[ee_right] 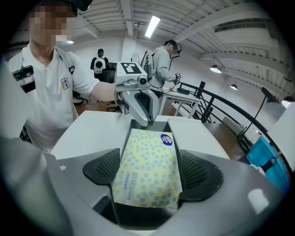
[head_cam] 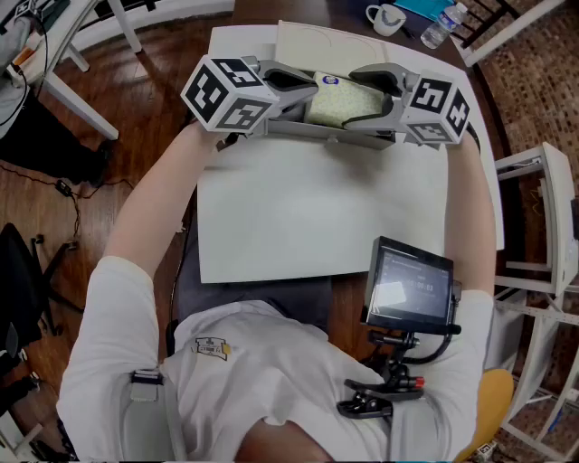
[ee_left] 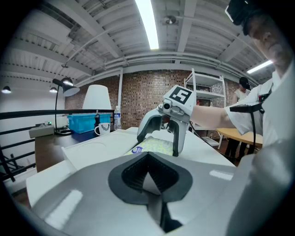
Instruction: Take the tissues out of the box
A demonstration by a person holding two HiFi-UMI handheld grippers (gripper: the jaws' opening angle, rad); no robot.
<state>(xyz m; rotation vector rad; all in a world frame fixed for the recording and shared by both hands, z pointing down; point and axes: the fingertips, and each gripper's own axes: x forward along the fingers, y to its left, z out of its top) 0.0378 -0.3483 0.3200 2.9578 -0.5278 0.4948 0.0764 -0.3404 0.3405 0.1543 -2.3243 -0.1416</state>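
A yellow tissue pack with blue dots and a blue sticker lies lengthways between the jaws of my right gripper. The jaws are open wide. The dark pads stand along the pack's two long sides without denting it. The pack sits at a white box, whose flap lies open on the far side. My left gripper is shut, its tip at the pack's other end. I cannot tell whether it pinches the wrapper.
A white table carries everything. A small monitor hangs at the person's chest. A mug and a water bottle stand beyond the box, and a blue bin further off. People stand in the background.
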